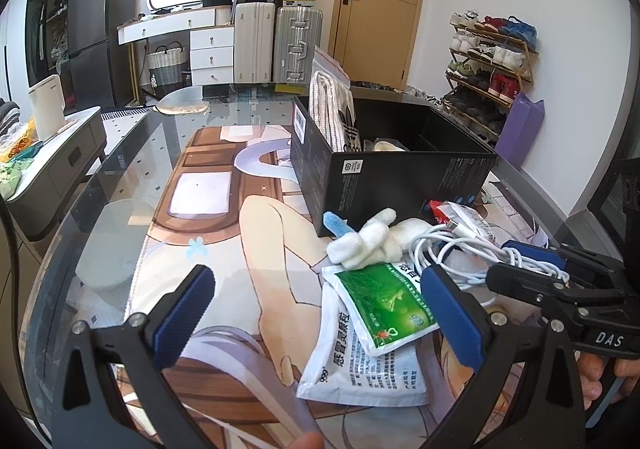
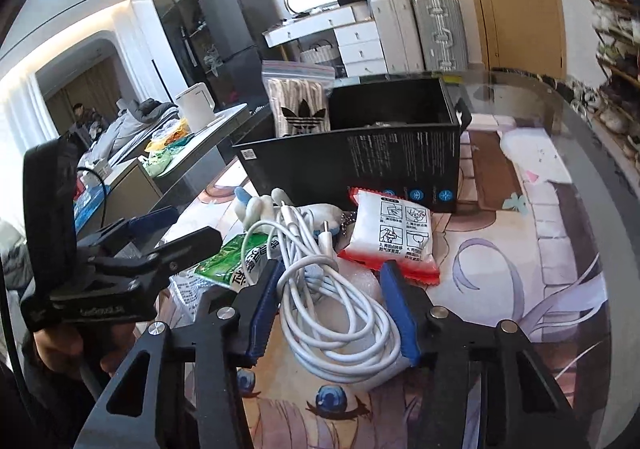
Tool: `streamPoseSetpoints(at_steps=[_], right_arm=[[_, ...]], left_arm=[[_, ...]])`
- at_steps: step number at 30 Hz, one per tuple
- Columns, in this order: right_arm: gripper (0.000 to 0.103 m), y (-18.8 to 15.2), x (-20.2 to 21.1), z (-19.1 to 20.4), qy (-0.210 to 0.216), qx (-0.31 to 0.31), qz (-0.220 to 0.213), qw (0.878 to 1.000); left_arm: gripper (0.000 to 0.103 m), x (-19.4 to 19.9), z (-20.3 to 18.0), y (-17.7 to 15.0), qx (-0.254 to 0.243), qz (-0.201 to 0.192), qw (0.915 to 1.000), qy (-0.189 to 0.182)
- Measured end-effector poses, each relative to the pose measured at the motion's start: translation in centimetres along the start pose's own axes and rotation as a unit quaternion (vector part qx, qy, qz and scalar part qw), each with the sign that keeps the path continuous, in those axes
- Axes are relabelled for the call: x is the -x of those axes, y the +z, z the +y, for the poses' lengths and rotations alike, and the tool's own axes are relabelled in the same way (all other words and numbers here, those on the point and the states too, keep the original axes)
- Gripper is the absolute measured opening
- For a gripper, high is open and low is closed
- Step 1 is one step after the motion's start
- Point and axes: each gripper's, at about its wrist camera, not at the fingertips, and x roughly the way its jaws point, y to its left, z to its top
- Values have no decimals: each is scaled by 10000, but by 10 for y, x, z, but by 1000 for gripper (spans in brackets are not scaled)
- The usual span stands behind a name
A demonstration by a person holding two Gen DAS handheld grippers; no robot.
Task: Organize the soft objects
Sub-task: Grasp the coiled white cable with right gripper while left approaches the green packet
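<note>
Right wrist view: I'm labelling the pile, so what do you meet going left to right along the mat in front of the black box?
Green sachet → white cable coil → red-edged white packet.

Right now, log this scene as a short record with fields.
container: black box, open top, on the printed mat
inside box: bagged striped socks
loose pile: white cable, plush toy, green sachet, red-edged packet
left gripper: open, holding nothing
right gripper: jaws astride the cable, grip unclear
</note>
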Motion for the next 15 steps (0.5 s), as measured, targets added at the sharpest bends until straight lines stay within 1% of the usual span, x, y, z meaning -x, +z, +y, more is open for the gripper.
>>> streamPoseSetpoints(at_steps=[4,7,10,12,15], right_arm=[[49,-1,7,-4,68,-80,-97,9999],[49,-1,11,-7,-26,-21,-80,10000],[49,-3,9,-6,13,185,155,9997],[49,-6,10,-3,-18,363,152,9992],[49,-9,6,6,-204,668,169,9974]], left_arm=[[103,0,0,-1,6,5,10000,-8],[103,1,0,-1,2,6,10000,-8],[103,1,-1,-2,7,16,10000,-6],[103,1,-1,-3,4,31,10000,-2],[103,1,-2,-3,-11,40,10000,-8]])
